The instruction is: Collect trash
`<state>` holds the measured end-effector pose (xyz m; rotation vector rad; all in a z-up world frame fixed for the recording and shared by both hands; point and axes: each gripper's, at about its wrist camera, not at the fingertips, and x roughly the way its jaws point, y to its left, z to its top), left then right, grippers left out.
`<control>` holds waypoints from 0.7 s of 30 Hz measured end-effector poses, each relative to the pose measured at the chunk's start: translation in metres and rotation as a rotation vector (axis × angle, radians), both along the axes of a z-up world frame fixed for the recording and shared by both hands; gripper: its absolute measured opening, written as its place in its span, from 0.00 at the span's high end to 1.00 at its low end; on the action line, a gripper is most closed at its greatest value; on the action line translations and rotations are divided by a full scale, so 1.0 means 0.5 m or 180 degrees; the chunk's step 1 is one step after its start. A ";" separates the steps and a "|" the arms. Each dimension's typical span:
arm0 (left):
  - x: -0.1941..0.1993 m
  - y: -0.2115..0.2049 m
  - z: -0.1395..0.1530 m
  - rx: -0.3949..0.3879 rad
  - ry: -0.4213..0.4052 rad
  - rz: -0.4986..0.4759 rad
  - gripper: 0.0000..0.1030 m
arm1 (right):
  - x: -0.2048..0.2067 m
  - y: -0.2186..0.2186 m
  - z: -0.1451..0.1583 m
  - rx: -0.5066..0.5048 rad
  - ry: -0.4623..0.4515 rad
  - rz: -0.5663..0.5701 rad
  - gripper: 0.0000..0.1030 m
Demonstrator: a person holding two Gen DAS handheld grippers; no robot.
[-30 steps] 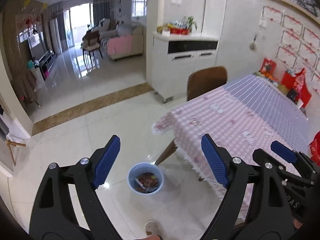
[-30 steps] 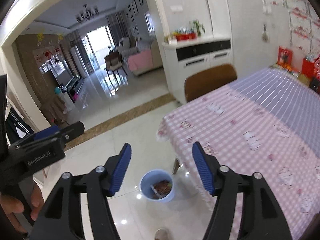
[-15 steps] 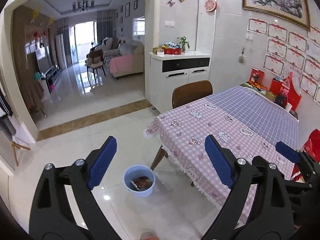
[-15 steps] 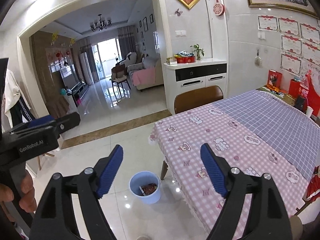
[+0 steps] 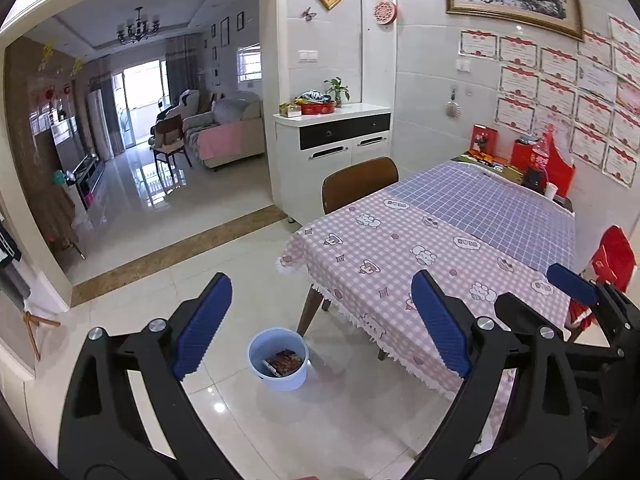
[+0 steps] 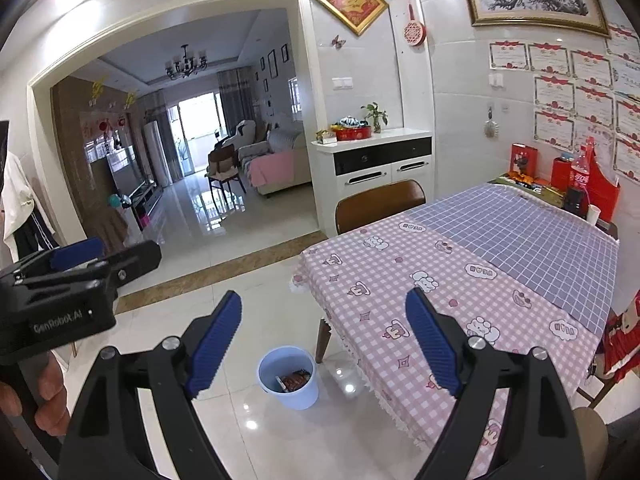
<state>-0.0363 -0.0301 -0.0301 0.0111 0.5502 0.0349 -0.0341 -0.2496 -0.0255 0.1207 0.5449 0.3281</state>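
Note:
A light blue bin stands on the white tile floor by the table's near corner, with wrappers inside. It also shows in the right wrist view, wrappers in it. My left gripper is open and empty, held high above the floor over the bin. My right gripper is open and empty too, at about the same height. Each gripper shows at the edge of the other's view.
A table with a pink and purple checked cloth fills the right side. A brown chair stands at its far end, a white sideboard behind. Red boxes and a bottle sit at the table's far edge. The living room opens to the left.
Both grippers have risen and tilted up. The bin now looks smaller and lower in both views, and more of the wall and table shows. Both stay open.

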 end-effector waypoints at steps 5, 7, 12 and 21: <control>-0.037 0.024 0.008 0.0010 -0.0048 -0.0063 0.13 | -0.040 0.024 0.006 0.0034 0.0016 -0.0050 0.20; -0.047 0.030 0.009 -0.0001 -0.0052 -0.0079 0.13 | -0.055 0.032 0.011 0.0030 0.0008 -0.0063 0.19; -0.066 0.050 0.014 -0.0025 -0.0072 -0.0120 0.13 | -0.080 0.049 0.018 0.0021 0.0005 -0.0102 0.18; -0.088 0.072 0.016 -0.0064 -0.0090 -0.0192 0.13 | -0.108 0.064 0.023 0.0031 0.0033 -0.0150 0.18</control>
